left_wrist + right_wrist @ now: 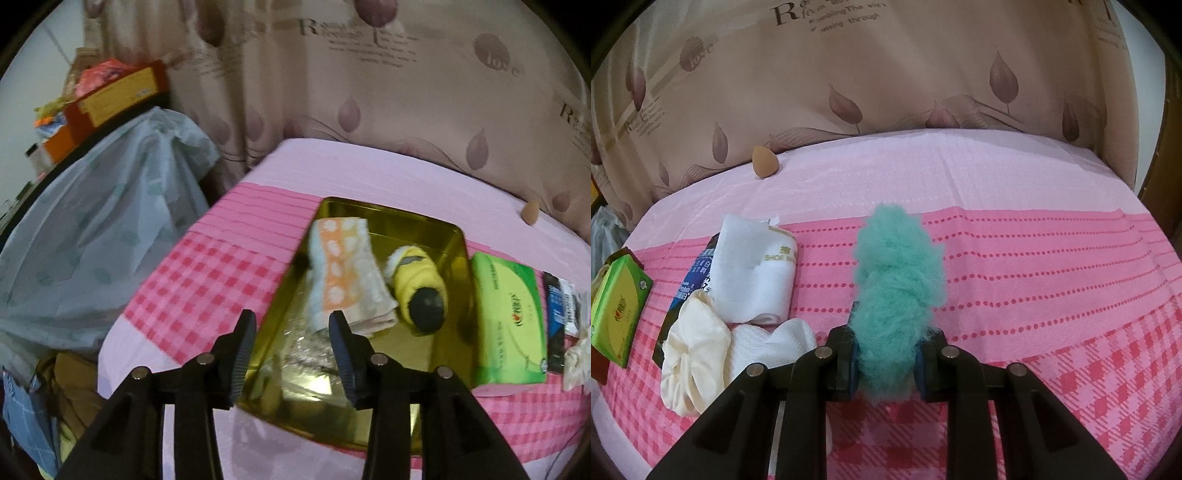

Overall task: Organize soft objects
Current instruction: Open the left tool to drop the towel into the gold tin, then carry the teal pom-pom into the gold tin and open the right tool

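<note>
A gold metal tray (456,240) sits on the pink bed. In it lie a folded orange-and-white towel (345,273), a yellow plush shoe (419,290) and a crinkled clear bag (310,350). My left gripper (293,328) is open and empty, over the tray's near left part, just short of the towel. My right gripper (886,363) is shut on a teal fluffy scrunchie (899,284), held above the bedspread. A cream scrunchie (692,354), a white cloth (768,343) and a white shoe-shine pack (753,273) lie to its left.
A green tissue pack (508,321) lies right of the tray, also in the right wrist view (618,308), with a dark packet (556,317) beside it. A tan makeup sponge (764,162) stands by the curtain. A covered pile (99,236) stands left of the bed.
</note>
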